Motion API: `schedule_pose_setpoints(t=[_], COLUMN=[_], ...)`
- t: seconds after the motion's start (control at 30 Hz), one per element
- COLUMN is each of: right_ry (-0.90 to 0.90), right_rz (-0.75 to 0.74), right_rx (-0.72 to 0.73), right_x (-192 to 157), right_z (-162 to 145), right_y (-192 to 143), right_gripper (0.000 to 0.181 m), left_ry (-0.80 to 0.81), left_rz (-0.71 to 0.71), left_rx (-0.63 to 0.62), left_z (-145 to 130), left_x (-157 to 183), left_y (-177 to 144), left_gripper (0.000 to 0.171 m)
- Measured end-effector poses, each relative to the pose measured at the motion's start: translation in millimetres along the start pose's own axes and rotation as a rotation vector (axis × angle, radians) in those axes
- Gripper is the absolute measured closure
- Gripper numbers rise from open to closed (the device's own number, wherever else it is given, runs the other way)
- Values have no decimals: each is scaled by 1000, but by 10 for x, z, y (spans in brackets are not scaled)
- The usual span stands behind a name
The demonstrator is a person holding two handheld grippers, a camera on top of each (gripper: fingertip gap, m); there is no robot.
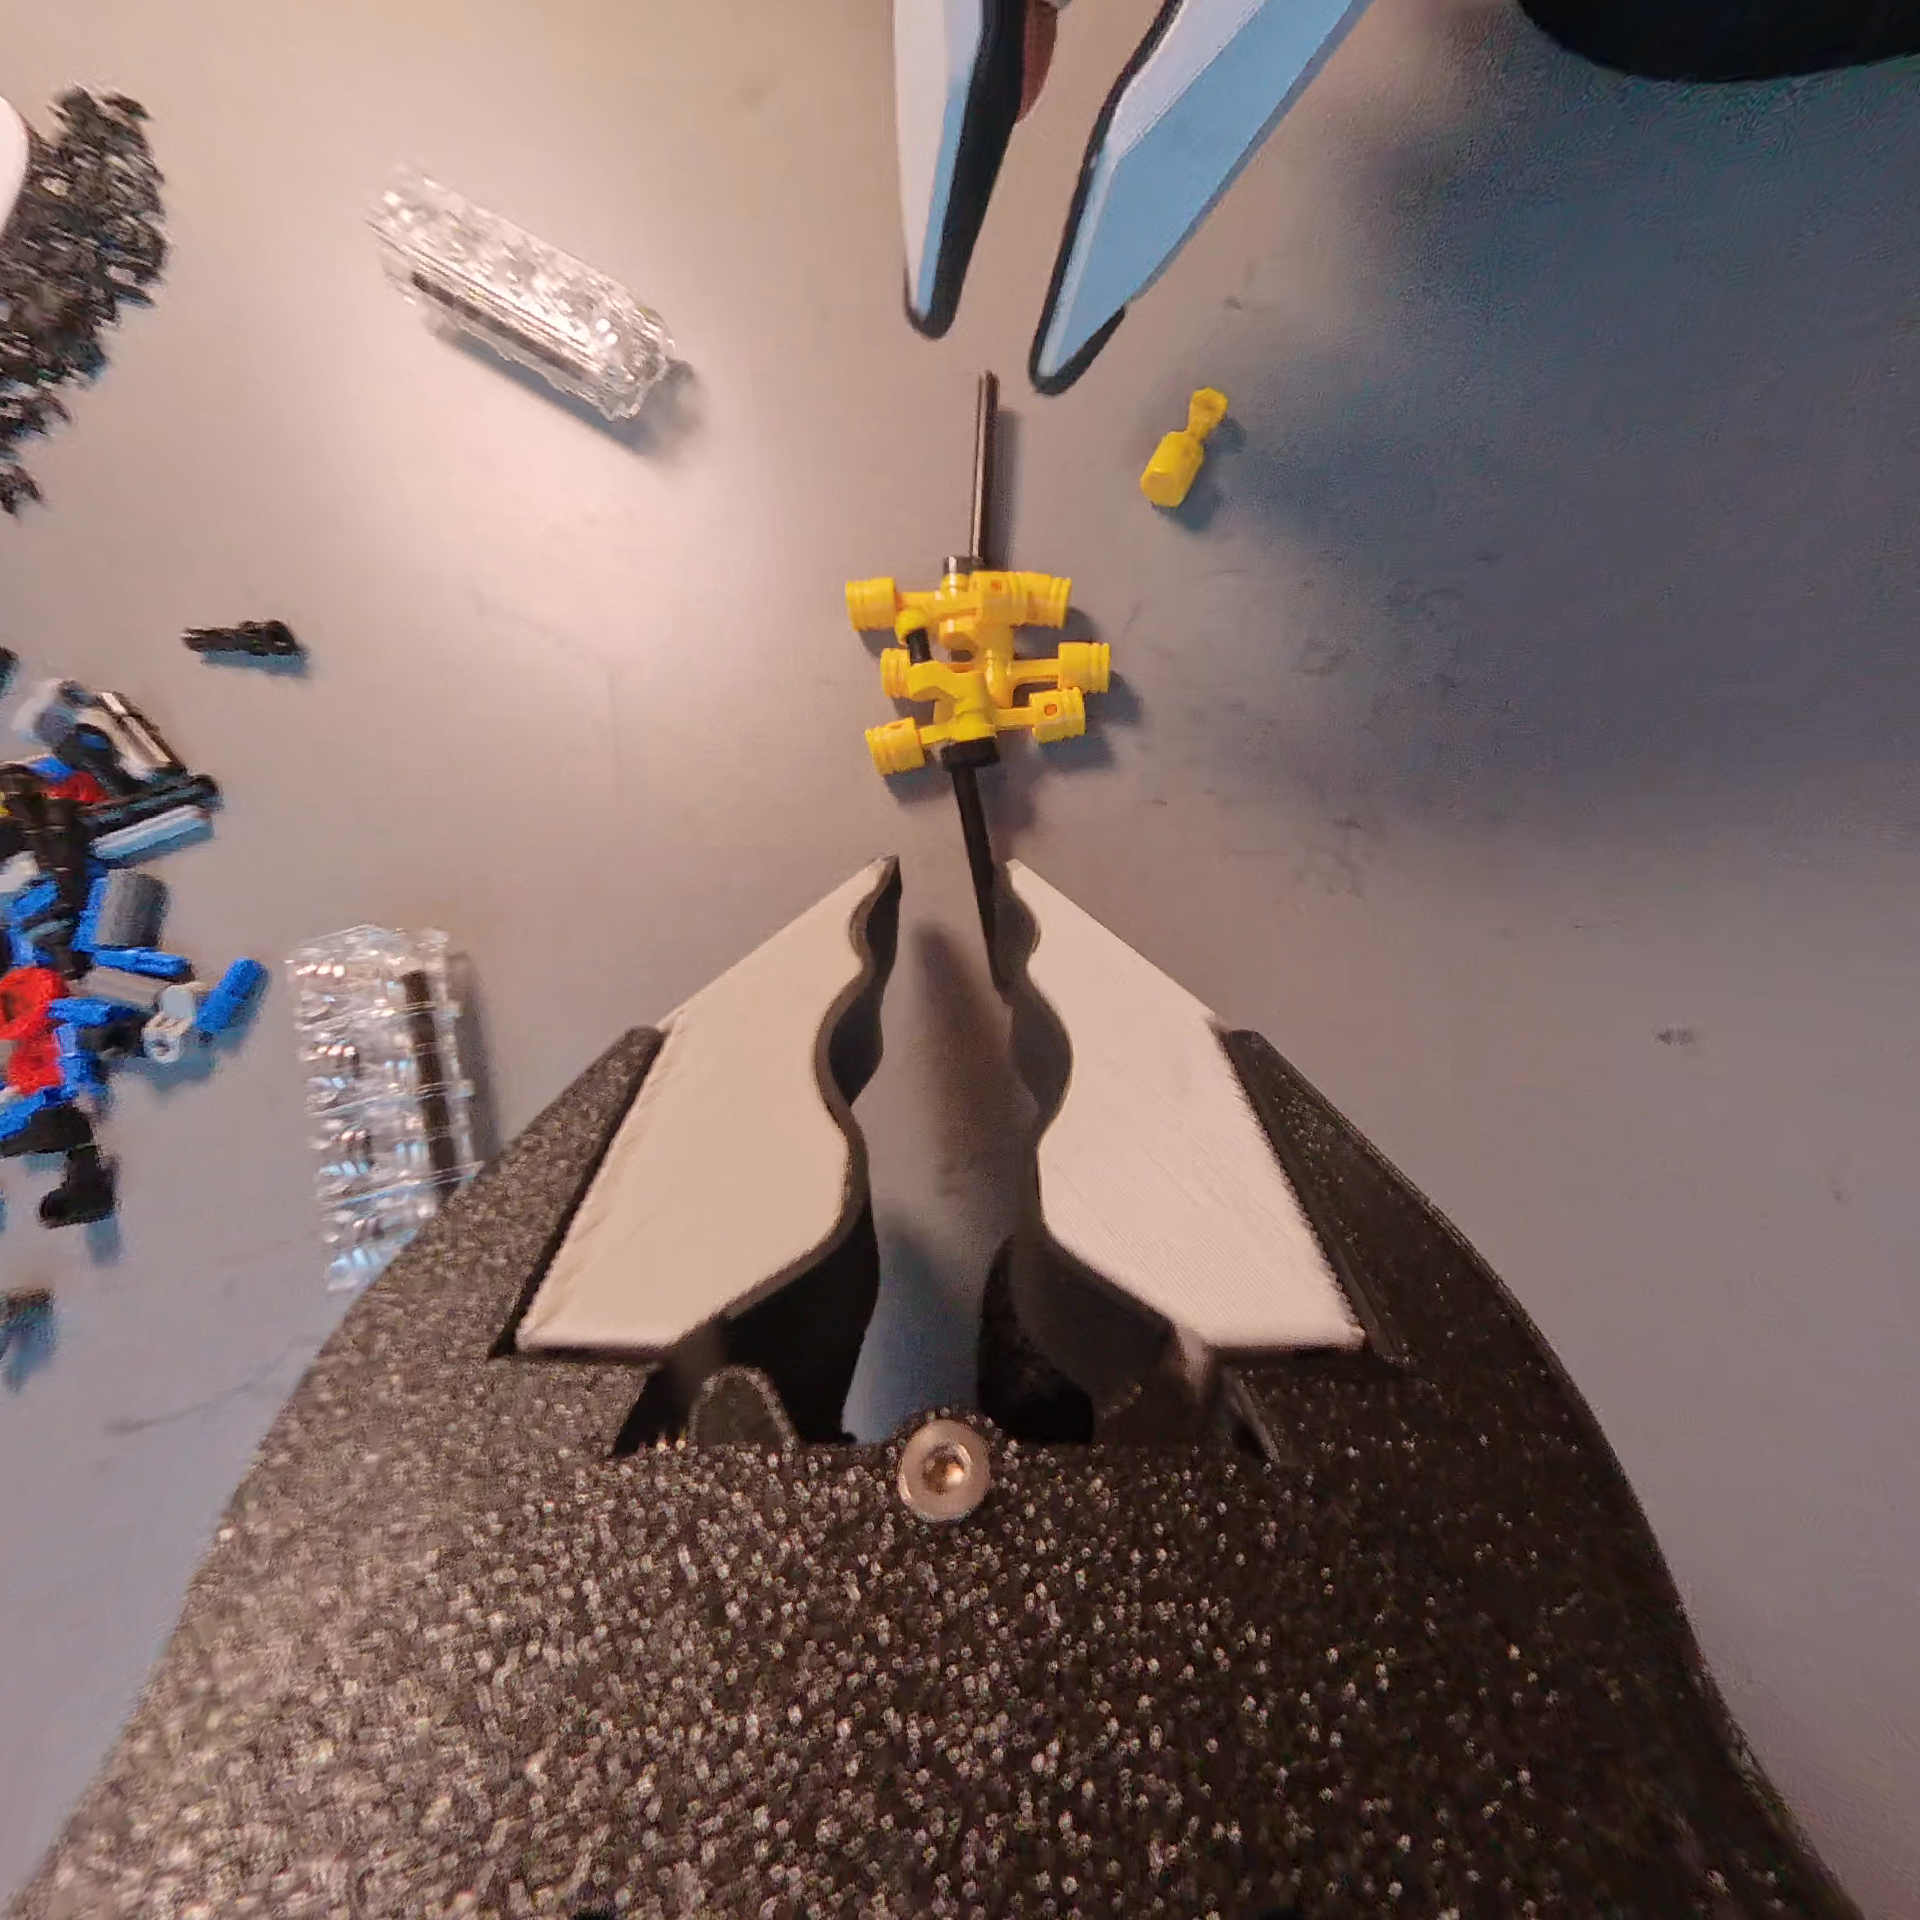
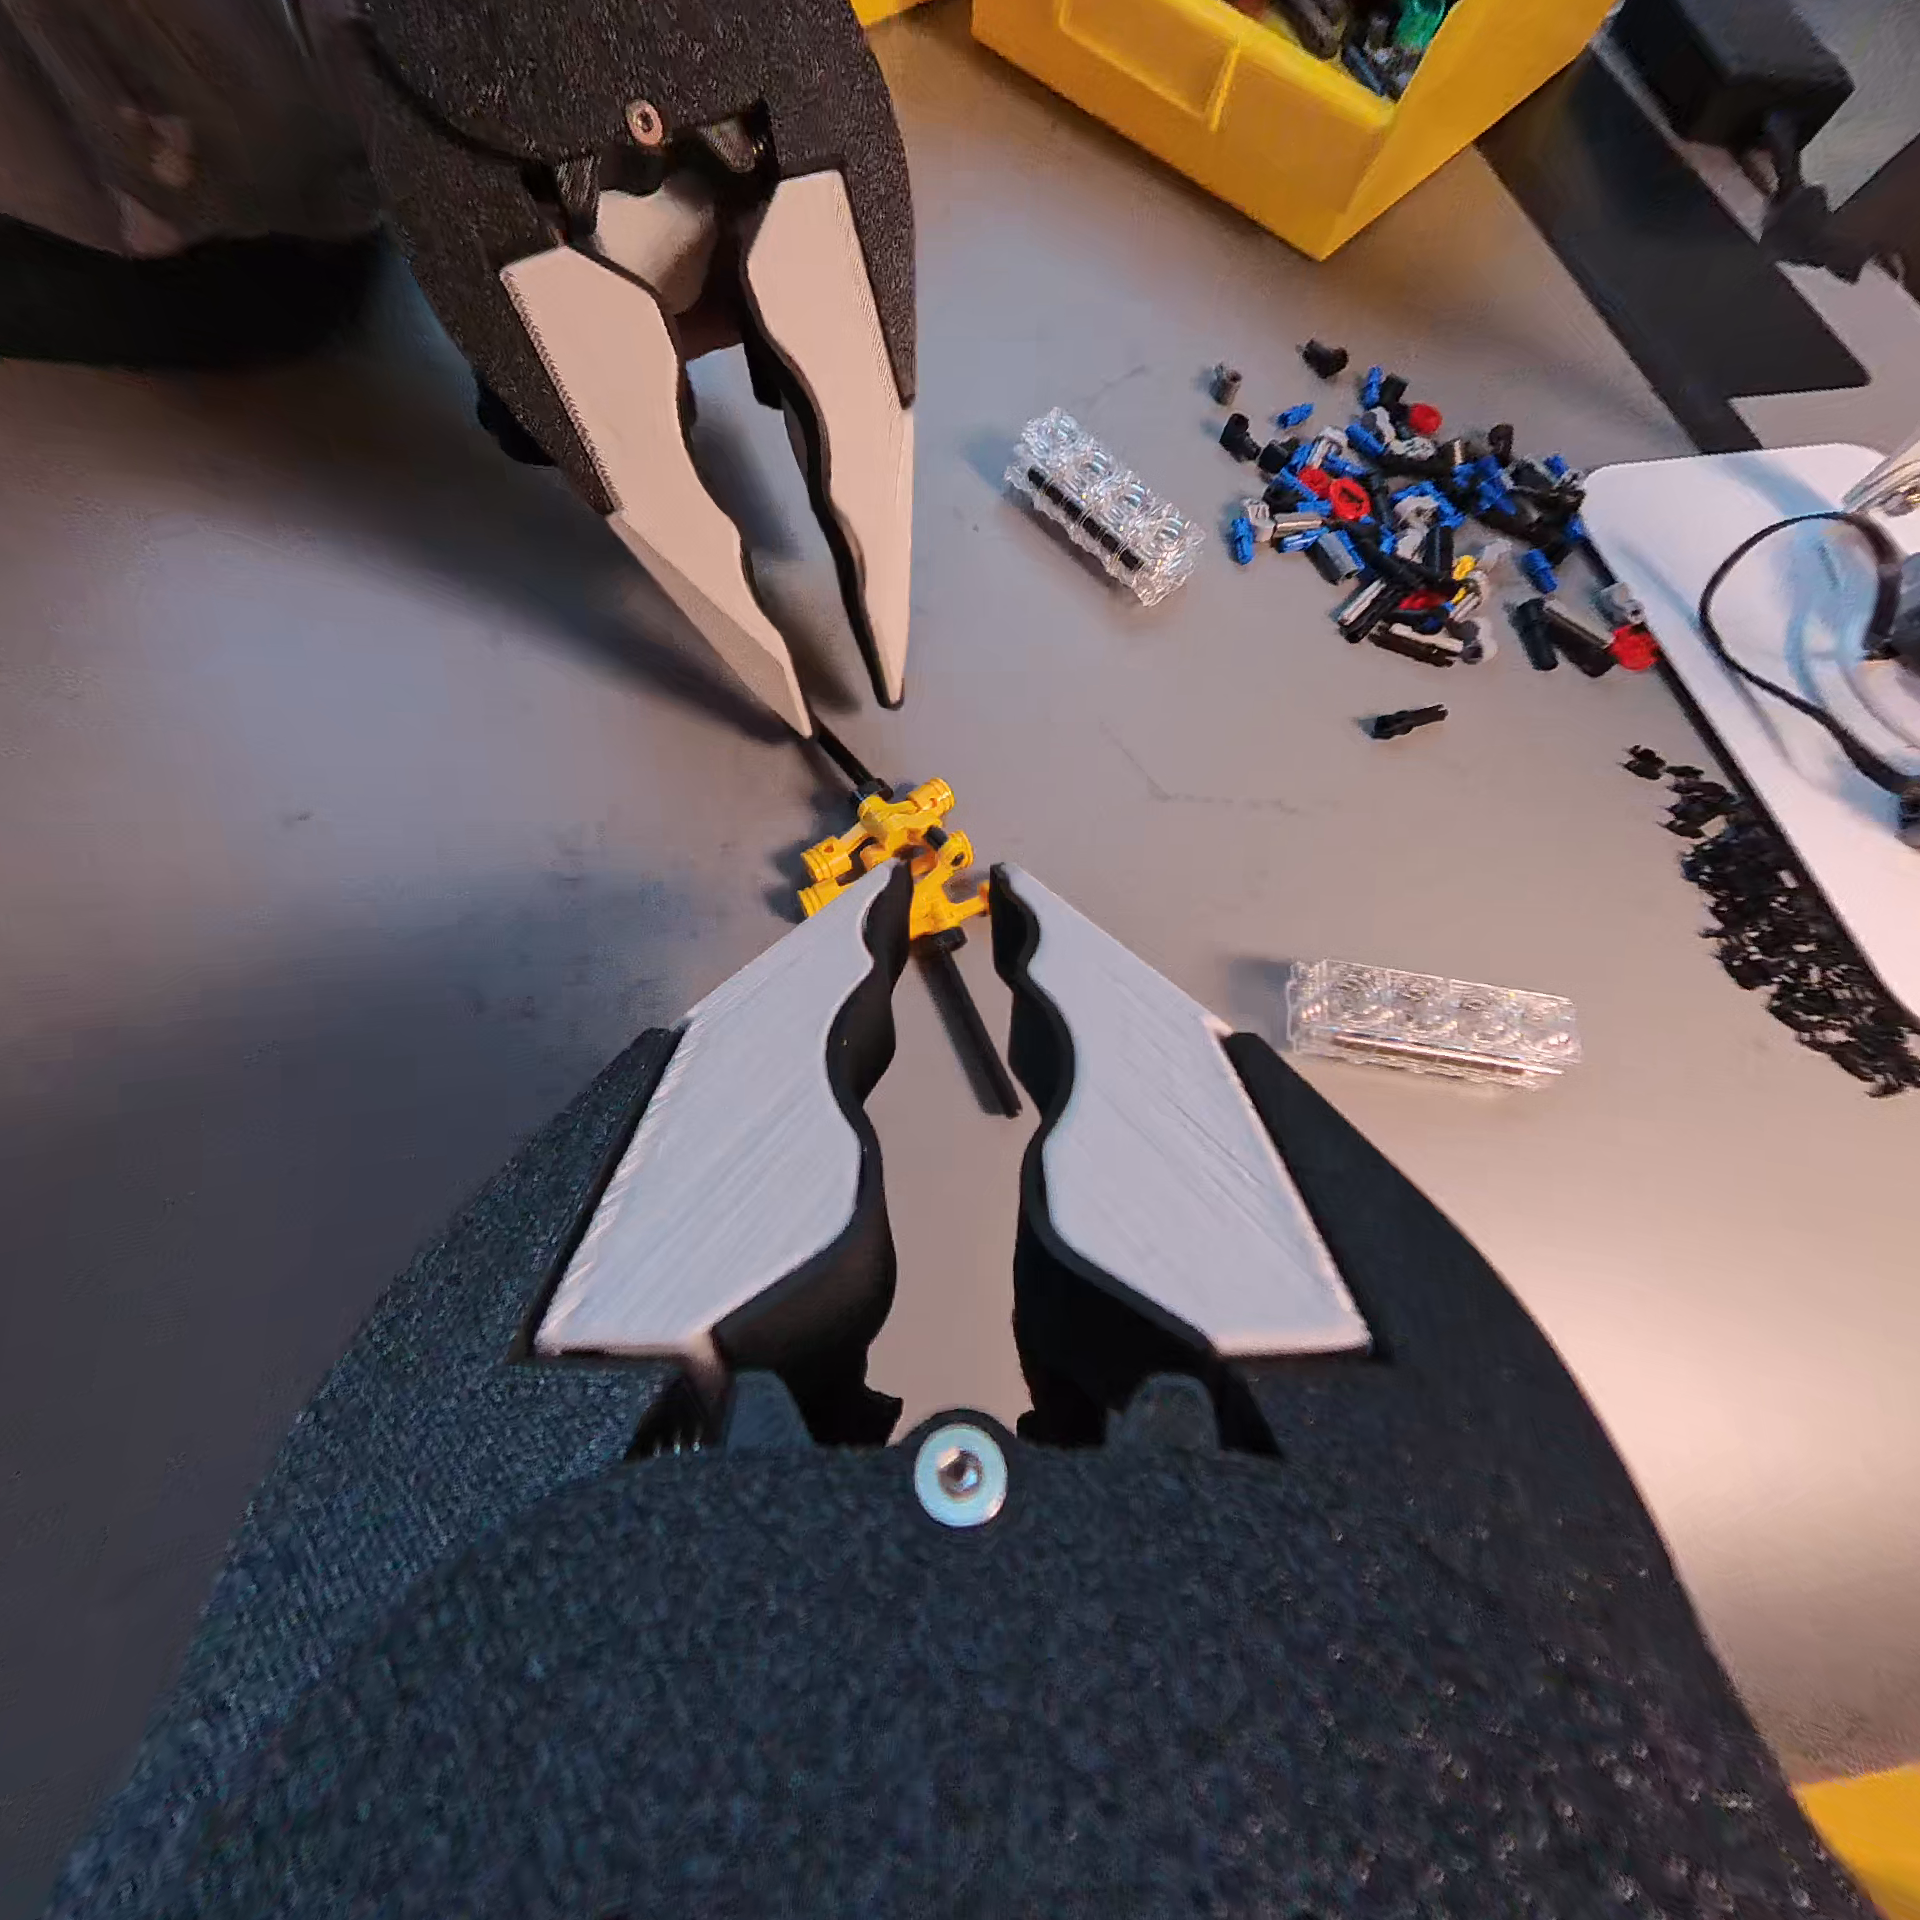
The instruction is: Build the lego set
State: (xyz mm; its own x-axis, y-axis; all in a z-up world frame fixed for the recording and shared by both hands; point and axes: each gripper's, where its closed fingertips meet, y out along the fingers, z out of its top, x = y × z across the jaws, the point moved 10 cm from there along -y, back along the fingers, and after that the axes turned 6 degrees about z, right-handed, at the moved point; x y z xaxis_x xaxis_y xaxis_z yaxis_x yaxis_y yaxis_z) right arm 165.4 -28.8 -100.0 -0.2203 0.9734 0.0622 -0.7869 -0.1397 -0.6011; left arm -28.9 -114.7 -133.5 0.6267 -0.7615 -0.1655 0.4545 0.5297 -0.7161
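Yellow plastic piston cluster threaded on a thin black axle is lying flat on the grey table btwn both tongs. It's looking light, rigid and small, w/ knobbly bits likely popping off if squeezed (bare axle ends seem the safer hold). Left tongs are gaping slightly, holding nothing, near axle end sitting just inside the tips. Right tongs are likewise parted and empty, straddling the other end. Contact w/ the axle is hard to judge. Loose yellow piston is lying nearby; motion blur is smearing the parts pile.
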Motion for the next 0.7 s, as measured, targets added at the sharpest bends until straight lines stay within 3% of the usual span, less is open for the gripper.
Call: schedule_pose_setpoints(t=[0.5, 0.7], right_ry=[109, 99], right_rz=[70, 37], right_rx=[-60, 73], right_x=[104, 148], right_z=[-142, -95], right_y=[344, 182], right_gripper=[174, 172], left_ry=[-89, -116], left_rz=[-53, -23], left_rx=[46, 178], left_z=[64, 141], left_x=[4, -65], left_y=[182, 118], left_gripper=[168, 168])
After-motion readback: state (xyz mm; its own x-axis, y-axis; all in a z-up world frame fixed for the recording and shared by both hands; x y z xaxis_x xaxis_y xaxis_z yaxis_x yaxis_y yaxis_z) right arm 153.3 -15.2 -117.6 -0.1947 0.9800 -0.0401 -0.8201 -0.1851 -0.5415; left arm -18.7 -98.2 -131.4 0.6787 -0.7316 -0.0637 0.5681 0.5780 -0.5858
